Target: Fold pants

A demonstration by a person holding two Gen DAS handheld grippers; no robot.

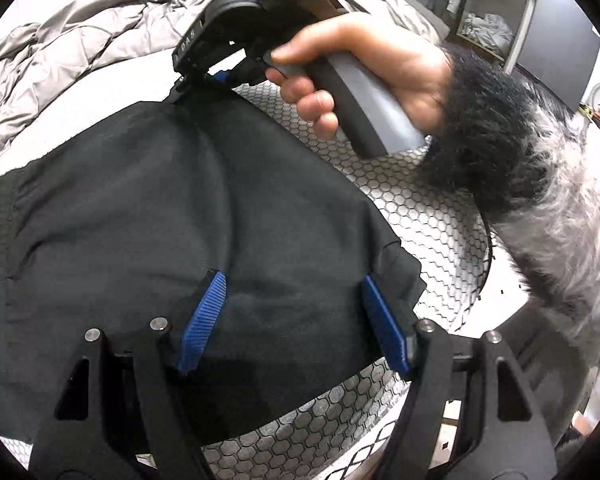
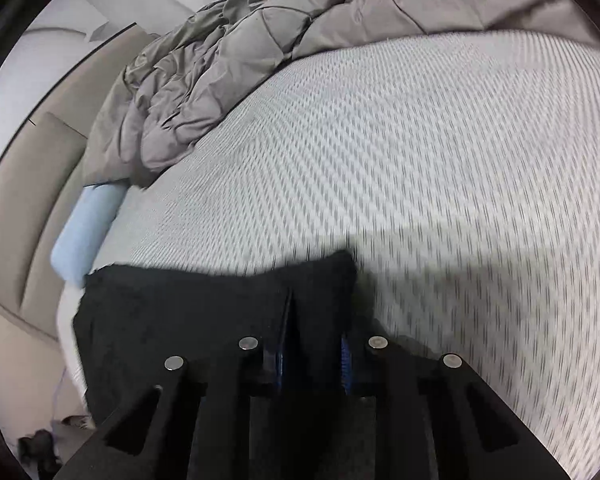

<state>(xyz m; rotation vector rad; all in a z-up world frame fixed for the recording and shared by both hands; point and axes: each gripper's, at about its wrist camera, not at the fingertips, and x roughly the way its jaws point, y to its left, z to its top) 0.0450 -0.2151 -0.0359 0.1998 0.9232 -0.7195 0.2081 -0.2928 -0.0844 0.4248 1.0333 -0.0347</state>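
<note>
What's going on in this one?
A person is folding black pants on a honeycomb-patterned bed. The right gripper is clamped on a bunch of the fabric at one end. The left gripper hangs open over the other end, pads apart, gripping nothing. A grey quilt is bunched behind.

Black woven-fabric pants (image 1: 172, 208), partly folded, lie flat on hex-pattern bed sheet w/ far corner lifted.

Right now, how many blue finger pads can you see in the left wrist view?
3: two on the left tool, spread over the black pants; one sliver on the right tool at the pants' far edge. Its other pad may be hidden.
</note>
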